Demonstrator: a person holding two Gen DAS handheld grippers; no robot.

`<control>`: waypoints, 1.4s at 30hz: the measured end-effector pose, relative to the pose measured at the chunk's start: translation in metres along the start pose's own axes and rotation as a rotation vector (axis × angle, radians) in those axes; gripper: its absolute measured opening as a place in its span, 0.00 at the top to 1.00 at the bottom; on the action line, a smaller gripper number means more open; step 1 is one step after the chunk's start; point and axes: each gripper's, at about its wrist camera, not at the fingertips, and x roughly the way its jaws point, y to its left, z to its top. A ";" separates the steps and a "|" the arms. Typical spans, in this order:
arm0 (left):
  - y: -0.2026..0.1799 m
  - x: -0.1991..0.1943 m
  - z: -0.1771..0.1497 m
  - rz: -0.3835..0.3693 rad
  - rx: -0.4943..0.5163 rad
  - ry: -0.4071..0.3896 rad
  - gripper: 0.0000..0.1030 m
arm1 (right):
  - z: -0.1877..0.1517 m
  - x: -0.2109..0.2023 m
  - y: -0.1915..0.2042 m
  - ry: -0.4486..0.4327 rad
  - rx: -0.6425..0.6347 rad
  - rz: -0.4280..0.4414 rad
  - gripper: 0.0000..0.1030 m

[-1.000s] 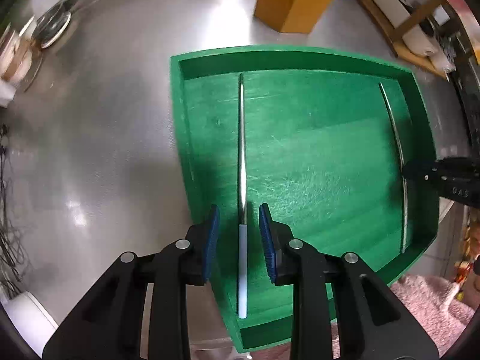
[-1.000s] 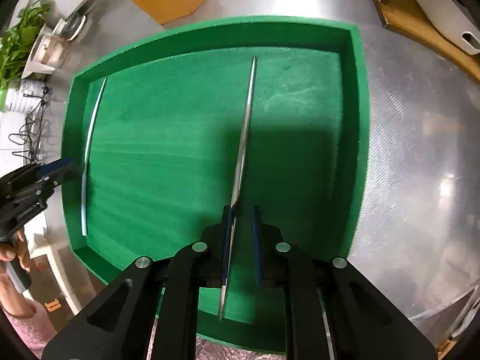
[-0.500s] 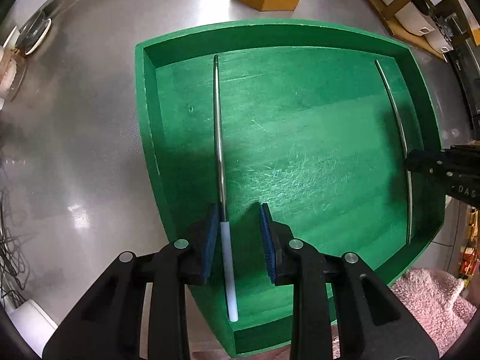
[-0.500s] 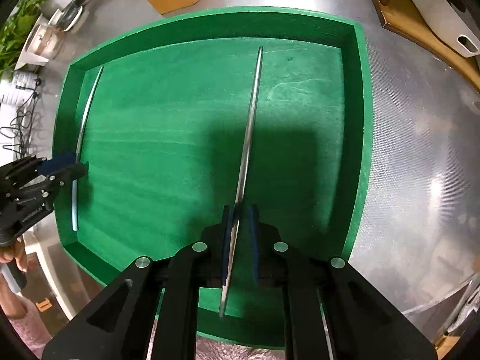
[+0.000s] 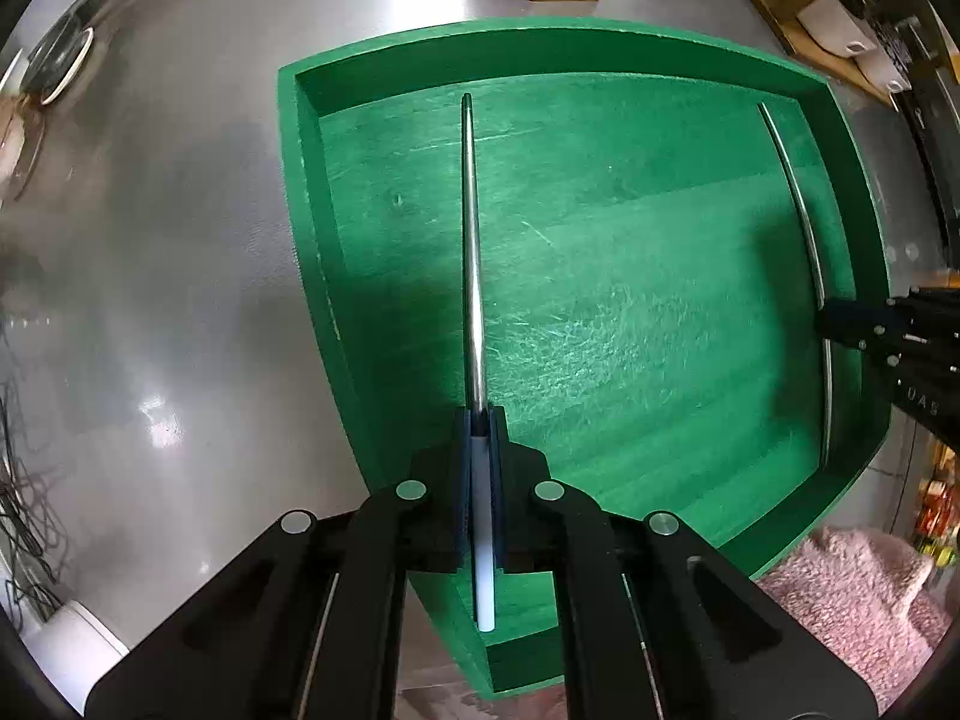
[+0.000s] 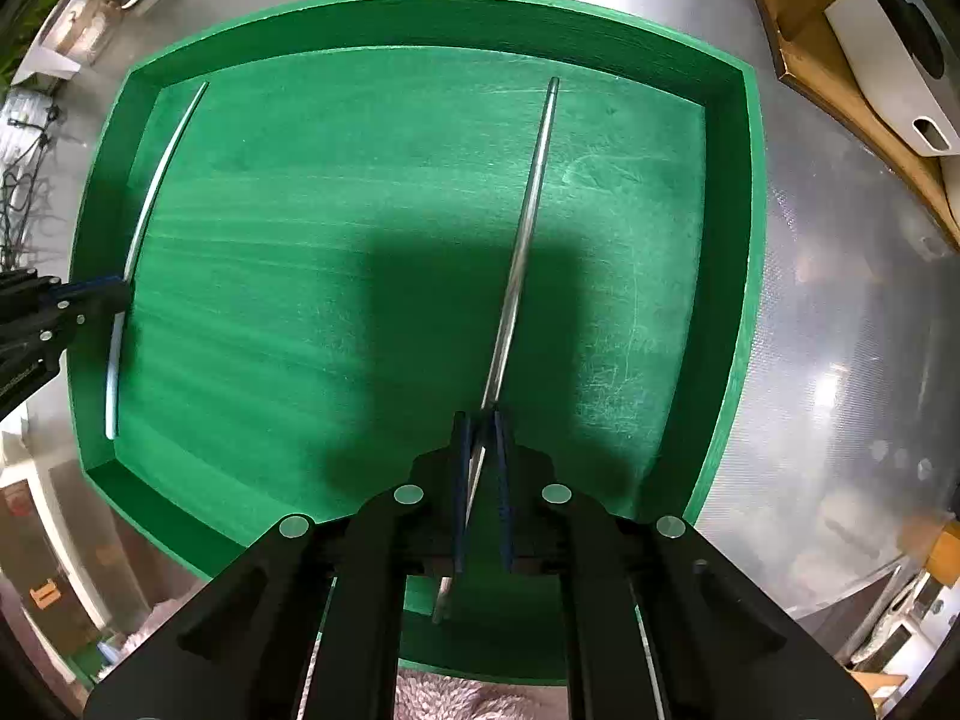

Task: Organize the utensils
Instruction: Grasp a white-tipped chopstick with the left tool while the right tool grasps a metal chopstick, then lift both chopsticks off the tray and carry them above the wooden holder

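Newly pinched chopsticks [image 5: 473, 276] inside green tray [image 5: 600, 39]

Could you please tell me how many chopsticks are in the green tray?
2: a white-handled steel chopstick near its left wall, one all-steel chopstick toward the right wall. None seems hidden.

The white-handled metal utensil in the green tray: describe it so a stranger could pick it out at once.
Find the green wooden tray on the steel counter. Two thin metal utensils lie lengthwise inside, one near each side wall. The white-handled metal utensil lies by the left wall, clamped in the left gripper; the all-metal utensil, in the right gripper, has no white end.
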 end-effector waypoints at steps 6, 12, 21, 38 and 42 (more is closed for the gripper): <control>0.001 -0.006 -0.006 -0.016 -0.001 -0.032 0.96 | -0.002 -0.003 -0.006 -0.011 -0.001 0.048 0.95; 0.002 -0.031 -0.019 -0.117 -0.041 -0.155 0.96 | -0.007 -0.010 -0.022 -0.040 0.035 0.193 0.95; -0.010 -0.067 -0.035 -0.235 -0.063 -0.463 0.96 | -0.011 -0.036 -0.040 -0.239 0.039 0.424 0.95; -0.022 -0.105 -0.020 -0.242 -0.146 -0.972 0.96 | 0.027 -0.100 -0.032 -0.889 -0.066 0.413 0.95; -0.025 -0.118 0.000 -0.207 -0.146 -1.058 0.96 | 0.051 -0.120 -0.028 -1.016 -0.086 0.407 0.95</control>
